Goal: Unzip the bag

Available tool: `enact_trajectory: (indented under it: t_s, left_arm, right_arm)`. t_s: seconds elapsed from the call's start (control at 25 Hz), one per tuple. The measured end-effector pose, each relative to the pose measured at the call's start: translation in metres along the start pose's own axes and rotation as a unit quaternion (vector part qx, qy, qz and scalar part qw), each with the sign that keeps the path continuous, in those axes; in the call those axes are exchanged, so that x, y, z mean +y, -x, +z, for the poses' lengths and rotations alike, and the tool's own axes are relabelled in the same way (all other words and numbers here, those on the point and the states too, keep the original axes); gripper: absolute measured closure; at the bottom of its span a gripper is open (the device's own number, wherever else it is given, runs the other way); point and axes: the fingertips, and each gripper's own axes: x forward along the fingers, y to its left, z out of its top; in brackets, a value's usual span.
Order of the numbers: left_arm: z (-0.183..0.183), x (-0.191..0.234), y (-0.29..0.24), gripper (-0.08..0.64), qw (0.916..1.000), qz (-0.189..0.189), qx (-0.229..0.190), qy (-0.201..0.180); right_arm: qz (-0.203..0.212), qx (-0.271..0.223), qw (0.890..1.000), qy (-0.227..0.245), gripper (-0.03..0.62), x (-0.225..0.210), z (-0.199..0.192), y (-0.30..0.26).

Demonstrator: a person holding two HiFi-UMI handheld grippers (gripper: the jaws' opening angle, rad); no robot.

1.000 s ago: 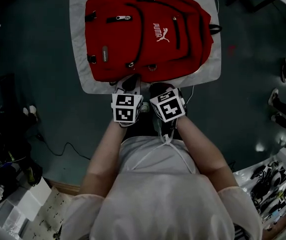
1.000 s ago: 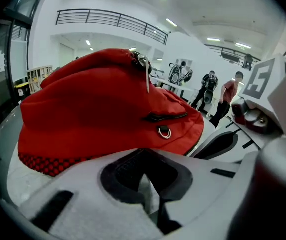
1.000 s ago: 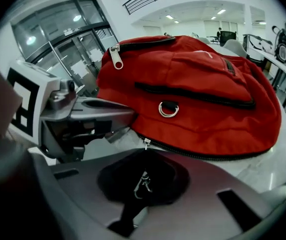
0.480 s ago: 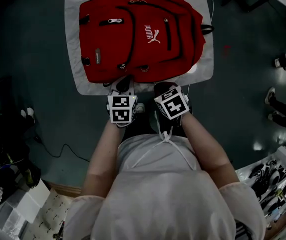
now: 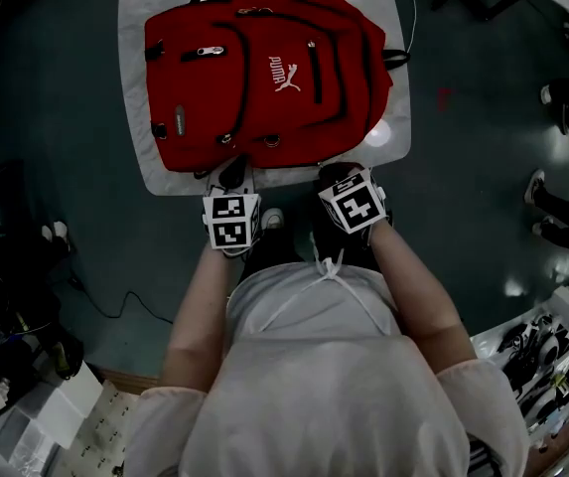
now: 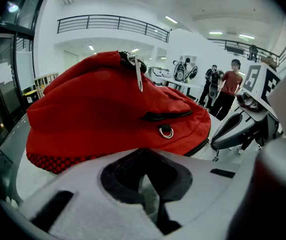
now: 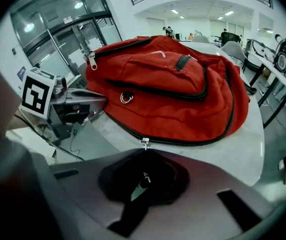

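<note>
A red backpack lies flat on a white table, with its bottom edge toward me. My left gripper is shut at the bag's near left corner, with red fabric filling its view beyond the closed tips. My right gripper is shut at the near right corner. In the right gripper view a small metal zipper pull on the bag's black main zip stands just past the tips. I cannot tell whether they touch it.
The table's near edge lies right under both grippers. A cable trails on the dark floor at left. Feet of bystanders show at the right edge. People stand in the far background, and there are other tables.
The two grippers have moved apart, the left one leftward and the right one rightward along the bag's near edge. The head view has shifted, so the bag sits higher and further left.
</note>
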Motion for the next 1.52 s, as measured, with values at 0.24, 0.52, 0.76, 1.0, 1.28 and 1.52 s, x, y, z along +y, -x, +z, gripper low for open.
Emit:
enact_trajectory:
  t_s: [0.24,0.52,0.76,1.0,1.28,1.52]
  left_arm:
    - [0.002,0.001,-0.001,0.540,1.0000,0.002,0.000,-0.004]
    - [0.000,0.001,0.000,0.540,1.0000,0.006,0.004,-0.005]
    - [0.000,0.001,-0.001,0.540,0.9999,0.007,0.008,-0.010]
    - [-0.001,0.002,-0.002,0.540,0.9999,0.003,0.009,-0.005]
    - [0.000,0.000,-0.002,0.540,0.9999,0.011,0.008,-0.009]
    - [-0.002,0.000,-0.003,0.540,0.9999,0.000,0.012,0.003]
  right_arm:
    - [-0.015,0.006,1.000,-0.004,0.565,-0.027,-0.006,0.009]
    - [-0.035,0.010,0.999,-0.010,0.565,-0.057,-0.012,0.019]
    - [-0.061,0.006,0.998,-0.018,0.565,-0.089,-0.014,0.026]
    - [-0.073,0.014,0.997,-0.014,0.565,-0.106,-0.009,0.029]
    - [-0.078,0.013,0.996,-0.039,0.563,-0.114,-0.007,0.030]
    - [-0.130,0.003,0.992,0.001,0.522,-0.116,0.001,0.034]
